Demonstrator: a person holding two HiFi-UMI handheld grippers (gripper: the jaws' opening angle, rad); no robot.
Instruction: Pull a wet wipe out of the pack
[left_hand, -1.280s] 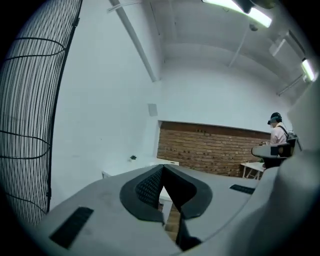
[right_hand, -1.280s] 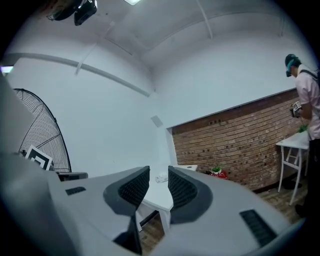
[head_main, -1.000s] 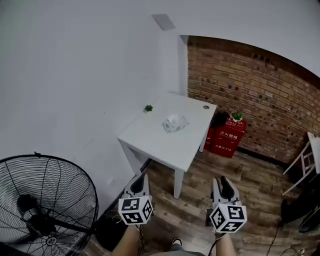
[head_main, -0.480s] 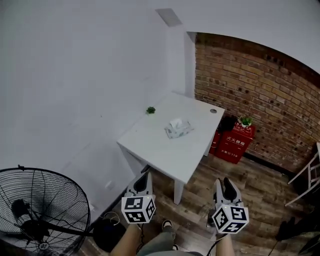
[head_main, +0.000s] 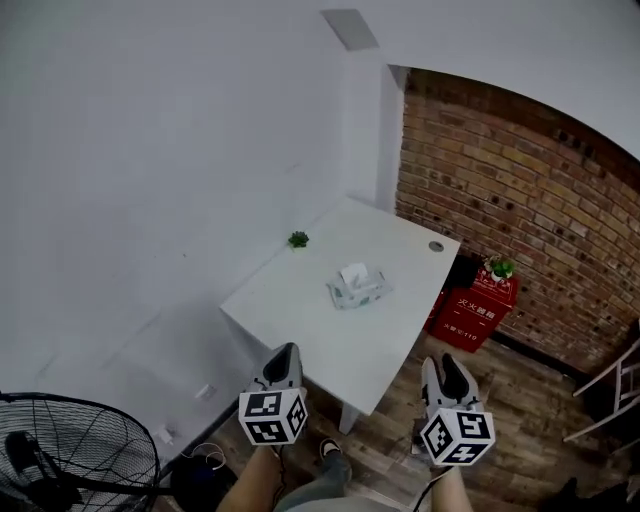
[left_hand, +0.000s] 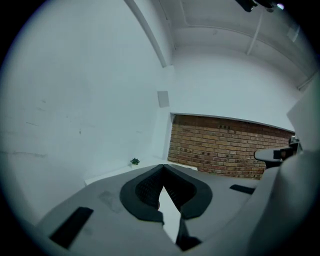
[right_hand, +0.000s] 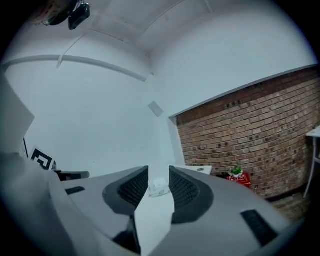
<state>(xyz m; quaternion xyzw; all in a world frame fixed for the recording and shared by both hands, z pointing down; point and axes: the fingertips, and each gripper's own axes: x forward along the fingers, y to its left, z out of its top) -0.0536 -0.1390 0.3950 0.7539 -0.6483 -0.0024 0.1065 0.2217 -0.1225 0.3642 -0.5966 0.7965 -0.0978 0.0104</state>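
The wet wipe pack (head_main: 358, 290) lies near the middle of the white table (head_main: 300, 300), with a white wipe (head_main: 352, 272) standing up from its top. Both grippers hang low in front of the table's near edge, well short of the pack. My left gripper (head_main: 287, 352) has its jaw tips touching in the left gripper view (left_hand: 163, 166), shut and empty. My right gripper (head_main: 446, 362) is open; in the right gripper view the pack (right_hand: 159, 188) shows far off through the gap between its fingertips (right_hand: 159, 171).
A small green plant (head_main: 298, 239) stands at the table's far left edge and a round cable hole (head_main: 435, 246) near its far right corner. A red box (head_main: 473, 315) sits against the brick wall (head_main: 520, 200). A black floor fan (head_main: 60, 460) stands at lower left.
The table and pack have come nearer and lower in the head view. The fan has slid toward the bottom left corner. Both grippers keep their low position.
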